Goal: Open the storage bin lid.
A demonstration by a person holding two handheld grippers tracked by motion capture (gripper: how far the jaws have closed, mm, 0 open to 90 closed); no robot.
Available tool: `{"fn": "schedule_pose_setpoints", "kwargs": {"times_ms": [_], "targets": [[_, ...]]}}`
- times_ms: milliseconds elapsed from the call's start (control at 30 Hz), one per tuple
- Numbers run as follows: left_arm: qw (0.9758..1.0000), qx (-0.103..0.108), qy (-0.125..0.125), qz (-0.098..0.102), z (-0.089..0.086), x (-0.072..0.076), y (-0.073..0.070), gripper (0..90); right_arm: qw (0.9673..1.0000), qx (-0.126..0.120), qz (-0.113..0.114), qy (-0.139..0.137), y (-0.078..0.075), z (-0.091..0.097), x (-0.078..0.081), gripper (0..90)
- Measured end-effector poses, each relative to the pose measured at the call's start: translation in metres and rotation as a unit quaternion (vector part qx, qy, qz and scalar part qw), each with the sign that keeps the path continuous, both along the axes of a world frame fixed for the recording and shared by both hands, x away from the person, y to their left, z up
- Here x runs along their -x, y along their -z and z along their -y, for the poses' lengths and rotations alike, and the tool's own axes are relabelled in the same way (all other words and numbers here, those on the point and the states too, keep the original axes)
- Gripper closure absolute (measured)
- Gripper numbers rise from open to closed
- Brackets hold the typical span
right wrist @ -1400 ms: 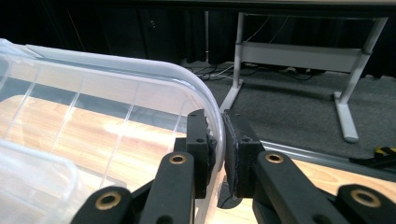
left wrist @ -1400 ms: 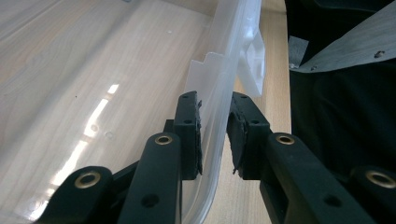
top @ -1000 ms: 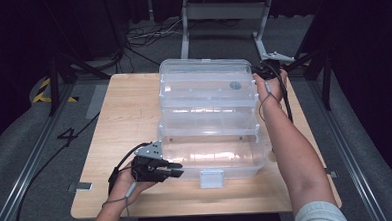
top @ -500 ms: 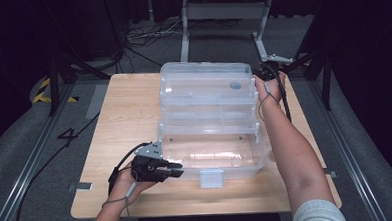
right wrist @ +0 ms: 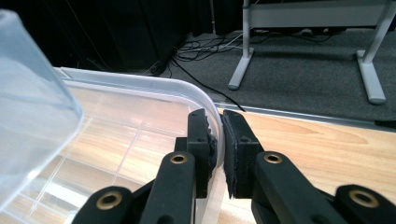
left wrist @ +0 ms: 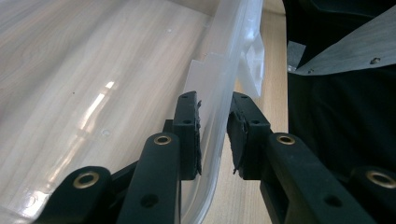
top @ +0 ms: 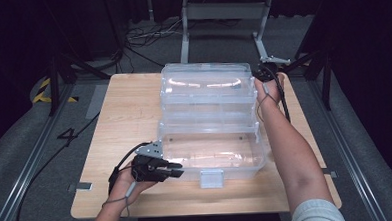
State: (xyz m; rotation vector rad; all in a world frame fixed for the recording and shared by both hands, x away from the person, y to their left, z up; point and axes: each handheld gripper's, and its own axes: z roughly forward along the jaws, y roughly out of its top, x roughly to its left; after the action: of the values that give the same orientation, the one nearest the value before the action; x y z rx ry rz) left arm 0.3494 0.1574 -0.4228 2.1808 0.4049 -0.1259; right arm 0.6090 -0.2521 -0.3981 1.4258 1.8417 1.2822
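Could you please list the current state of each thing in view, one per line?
Near clear bin: upright on the table, open-topped, nothing visible inside.
Far clear piece: lies behind the bin, rim gripped at its right corner.
Left gripper: jaws astride the near bin's wall, pads closed on it.
Right gripper: shut on the far piece's rim.
Wooden table: bears both plastic pieces.

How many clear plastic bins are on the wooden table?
2: one clear plastic bin at the near edge, gripped by the left gripper; the other behind it, gripped by the right gripper. Nested ones may be hidden.
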Motion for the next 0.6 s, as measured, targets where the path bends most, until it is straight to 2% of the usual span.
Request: {"fn": "schedule_pose_setpoints", "kwargs": {"times_ms": [167,267,333,400,533,600], "targets": [[1.0000,0.000,-0.003,-0.008,0.001,0.000,0.000,74.7,1.0000,0.004,-0.005,0.000,0.004,-0.001,-0.002,81.9],[1.0000,0.002,-0.002,-0.009,0.001,0.000,0.000,74.9,0.9999,-0.016,-0.003,-0.003,0.008,0.001,-0.002,80.6],[1.0000,0.002,-0.002,-0.009,0.001,0.000,0.000,74.9,0.9998,-0.017,0.000,-0.005,0.008,0.002,-0.002,80.2],[1.0000,0.002,-0.003,-0.009,0.001,0.000,0.000,75.0,0.9998,-0.017,0.007,-0.012,0.007,0.003,0.001,76.5],[0.9999,0.000,-0.007,-0.016,0.001,-0.001,-0.001,74.5,0.9988,-0.041,0.025,-0.011,0.001,0.010,0.008,66.2],[0.9996,-0.002,-0.013,-0.023,0.003,0.000,-0.002,74.0,0.9985,-0.041,0.031,-0.017,-0.003,0.013,0.013,62.4]]}}
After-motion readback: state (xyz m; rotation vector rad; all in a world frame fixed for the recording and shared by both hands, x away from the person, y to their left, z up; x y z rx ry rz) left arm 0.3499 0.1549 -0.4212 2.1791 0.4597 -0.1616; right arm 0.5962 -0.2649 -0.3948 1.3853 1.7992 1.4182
